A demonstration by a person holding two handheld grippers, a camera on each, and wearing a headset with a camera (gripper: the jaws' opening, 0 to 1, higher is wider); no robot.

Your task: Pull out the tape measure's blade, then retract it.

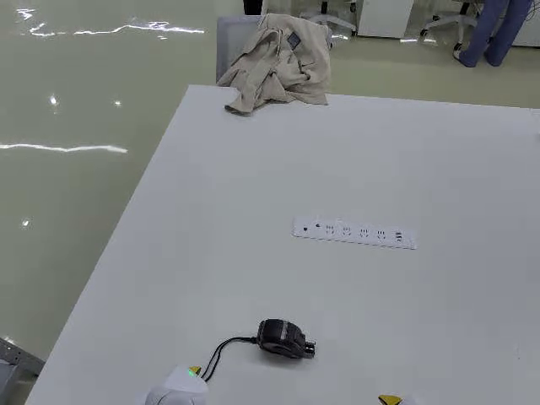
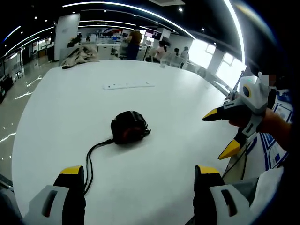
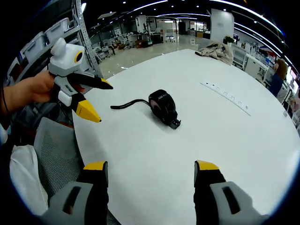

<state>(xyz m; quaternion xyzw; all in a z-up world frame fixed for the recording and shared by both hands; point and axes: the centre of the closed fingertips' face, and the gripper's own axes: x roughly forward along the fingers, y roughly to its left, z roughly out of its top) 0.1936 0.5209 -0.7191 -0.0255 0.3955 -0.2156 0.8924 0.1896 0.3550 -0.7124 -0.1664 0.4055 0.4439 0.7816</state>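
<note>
Glossy green floor surrounds a white bench; a person in blue stands well beyond its far right corner. Near the near edge lies the tape measure, black, resting on its side, its blade not yet drawn out. Its black cord curls from the case toward the near left. At mid-bench, well apart from the tape, a white power strip lies flat. A beige jacket is heaped on the far edge, draped over the back of a chair behind it. The left gripper hovers at the near edge just beside the cord's end, jaws spread wide, holding nothing. The right gripper hangs off to the tape's right, jaws equally wide and empty. Bare bench lies between each gripper and the tape.
</note>
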